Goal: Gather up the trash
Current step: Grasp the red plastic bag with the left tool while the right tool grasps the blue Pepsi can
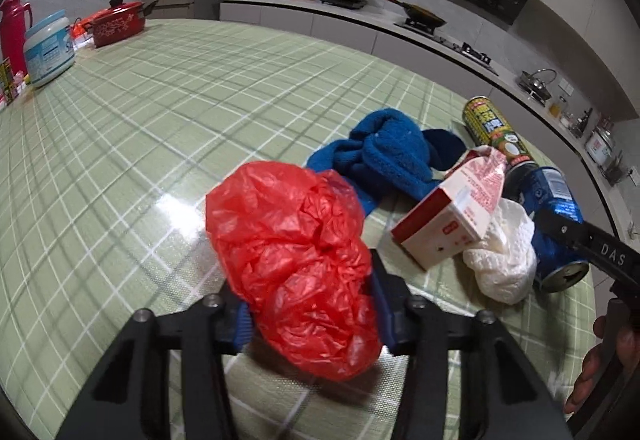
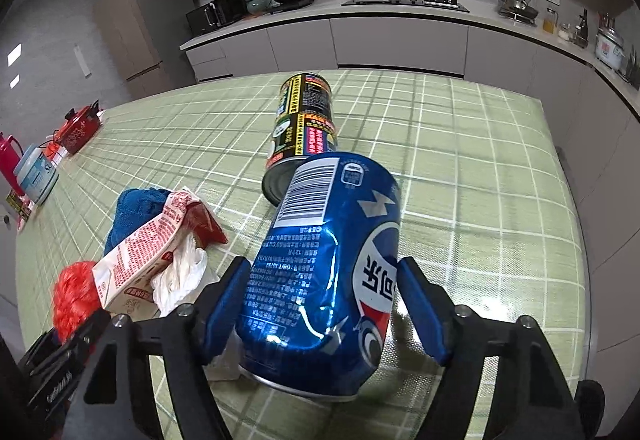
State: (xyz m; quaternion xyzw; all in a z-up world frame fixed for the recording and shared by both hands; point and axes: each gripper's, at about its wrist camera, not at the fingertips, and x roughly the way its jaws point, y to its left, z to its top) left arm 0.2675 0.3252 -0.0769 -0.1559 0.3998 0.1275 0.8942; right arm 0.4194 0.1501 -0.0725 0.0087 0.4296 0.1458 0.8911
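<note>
Crumpled red bag (image 1: 296,268), dented blue can (image 2: 324,280) lying on green-checked table (image 1: 160,100).

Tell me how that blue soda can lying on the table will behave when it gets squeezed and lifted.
The blue can looks dented already, so it is probably empty, light, and may crumple further. Its glossy wall could slip between the right tongs. Lying on its side, it might roll if nudged.

Your left gripper's (image 1: 310,314) blue pads are mostly buried behind the red plastic bag (image 1: 298,268). The blue cloth (image 2: 136,214) sits largely behind the carton (image 2: 138,266) in your right wrist view, and the blue can (image 2: 324,288) covers the lower end of the black-and-yellow can (image 2: 304,120). Print on both cans stays unreadable.
</note>
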